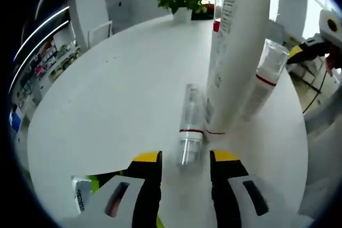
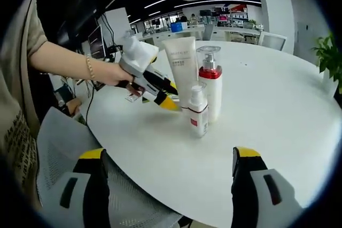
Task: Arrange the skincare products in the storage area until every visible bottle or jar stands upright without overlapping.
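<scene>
On the round white table (image 2: 278, 105), a tall tube (image 2: 180, 68), a red-collared pump bottle (image 2: 210, 86) and a small bottle (image 2: 197, 111) stand together near the edge. A clear bottle (image 1: 191, 124), hard to make out, lies just ahead of the left gripper (image 1: 185, 159), whose jaws are open and empty. The right gripper (image 2: 170, 158) is wide open over the table edge, holding nothing.

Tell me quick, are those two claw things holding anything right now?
Left gripper: open, holding nothing, a small clear bottle lying ahead.
Right gripper: open wide, holding nothing.
</scene>
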`<state>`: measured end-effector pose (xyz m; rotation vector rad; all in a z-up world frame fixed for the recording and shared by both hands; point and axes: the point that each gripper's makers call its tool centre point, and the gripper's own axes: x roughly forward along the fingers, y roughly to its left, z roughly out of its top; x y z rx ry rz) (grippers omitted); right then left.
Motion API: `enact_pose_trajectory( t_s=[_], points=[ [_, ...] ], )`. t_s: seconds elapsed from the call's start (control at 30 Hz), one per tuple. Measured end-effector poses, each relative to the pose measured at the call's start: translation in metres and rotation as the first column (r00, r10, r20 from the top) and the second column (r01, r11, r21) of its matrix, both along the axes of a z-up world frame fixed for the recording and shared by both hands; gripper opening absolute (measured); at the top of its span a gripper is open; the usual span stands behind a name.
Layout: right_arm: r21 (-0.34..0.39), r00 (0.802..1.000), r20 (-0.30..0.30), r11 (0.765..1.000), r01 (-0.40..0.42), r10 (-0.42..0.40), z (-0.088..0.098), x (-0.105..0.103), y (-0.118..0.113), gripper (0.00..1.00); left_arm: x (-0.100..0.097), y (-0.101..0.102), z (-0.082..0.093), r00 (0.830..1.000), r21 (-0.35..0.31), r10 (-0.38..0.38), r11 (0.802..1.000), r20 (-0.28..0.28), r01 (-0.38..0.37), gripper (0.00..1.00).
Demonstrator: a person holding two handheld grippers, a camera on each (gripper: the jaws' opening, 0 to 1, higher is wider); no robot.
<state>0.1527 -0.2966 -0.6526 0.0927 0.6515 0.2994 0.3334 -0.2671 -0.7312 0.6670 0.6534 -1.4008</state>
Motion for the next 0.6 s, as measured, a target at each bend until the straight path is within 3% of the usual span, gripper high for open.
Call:
enact_pose_trajectory(
  t_s=[0.17,0.4,0.6],
  points=[
    [0.002,1.000,-0.011,1.000,0.010,-0.010,-0.002,-0.001,-0.001,0.97,0.003,-0.002,-0.004,1.000,0.021,-0.023,1.000,0.016,0.023,0.18],
    [0.006,1.000,-0.012,1.000,0.012,-0.012,-0.003,0.000,0.001,0.96,0.009,0.001,-0.005,1.000,0.034,-0.012,0.999,0.024,0.011,0.16],
    [0.003,1.000,-0.003,1.000,0.005,-0.005,0.001,0.004,0.003,0.96,0.010,0.005,-0.001,1.000,0.025,0.019,1.000,-0.003,-0.019,0.15]
  ],
)
